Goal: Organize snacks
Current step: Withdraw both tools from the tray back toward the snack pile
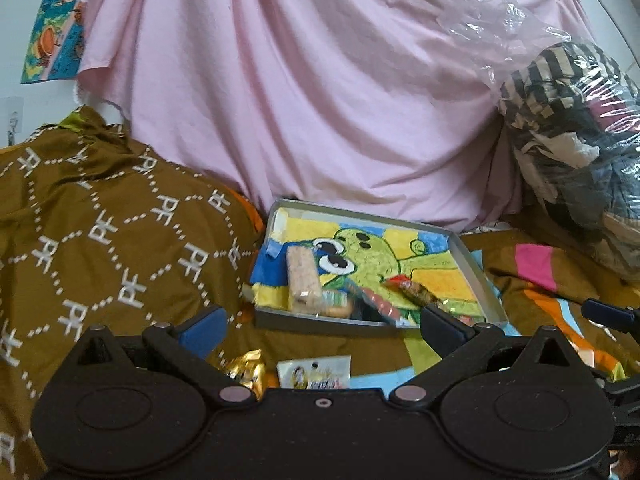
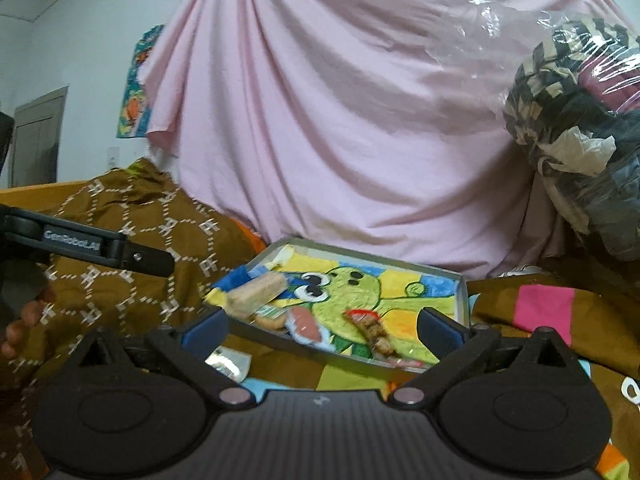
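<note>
Both tools are spread wide and grip nothing: the left gripper [image 1: 320, 326] and the right gripper [image 2: 320, 326] hang side by side just short of the tray's [image 1: 476, 276] near rim, tipped slightly downward. The tray sits on the patterned bedspread [image 1: 532, 276]. A pale wafer bar [image 1: 301, 280] lies by the tray's left edge, long axis running front to back. A gold packet [image 1: 246, 370] and a white packet [image 1: 314, 372] lie outside, before the near rim.

Home bedroom — patterned bedding [image 1: 100, 232]
</note>
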The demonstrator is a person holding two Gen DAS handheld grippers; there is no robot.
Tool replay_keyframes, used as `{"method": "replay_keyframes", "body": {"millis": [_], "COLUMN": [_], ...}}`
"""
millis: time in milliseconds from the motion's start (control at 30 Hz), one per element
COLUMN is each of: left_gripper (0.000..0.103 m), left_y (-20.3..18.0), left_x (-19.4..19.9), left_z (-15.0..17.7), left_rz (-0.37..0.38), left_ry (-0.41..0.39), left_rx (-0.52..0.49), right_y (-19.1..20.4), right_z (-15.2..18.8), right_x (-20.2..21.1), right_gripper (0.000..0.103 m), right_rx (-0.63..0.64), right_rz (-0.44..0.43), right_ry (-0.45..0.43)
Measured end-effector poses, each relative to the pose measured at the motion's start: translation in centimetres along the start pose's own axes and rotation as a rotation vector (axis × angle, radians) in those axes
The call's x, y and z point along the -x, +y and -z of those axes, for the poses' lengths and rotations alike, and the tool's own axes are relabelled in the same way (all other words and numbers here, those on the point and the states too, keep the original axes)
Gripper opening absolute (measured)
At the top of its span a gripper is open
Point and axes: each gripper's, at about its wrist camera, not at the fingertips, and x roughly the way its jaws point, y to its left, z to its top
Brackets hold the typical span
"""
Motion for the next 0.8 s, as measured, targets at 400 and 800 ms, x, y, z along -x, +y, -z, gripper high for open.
{"method": "replay_keyframes", "body": {"millis": [400, 800], "left_gripper": [0.102, 0.102], "left_y": [0.8, 2.3], "left_x": [3.0, 1.1], "left_z": [5.1, 10.0], "left_rz": [0.001, 0.034], "left_ry": [0.093, 0.325], "left_rx": [-0.077, -0.118], "right_y": [3.2, 3.8], "right_z": [4.4, 8.7], "right_x": [3.0, 1.7], "right_gripper": [0.103, 0.103], "right_rx": [0.001, -0.126], "right_rz": [-0.086, -0.158], "right_ry": [0.138, 0.396]}}
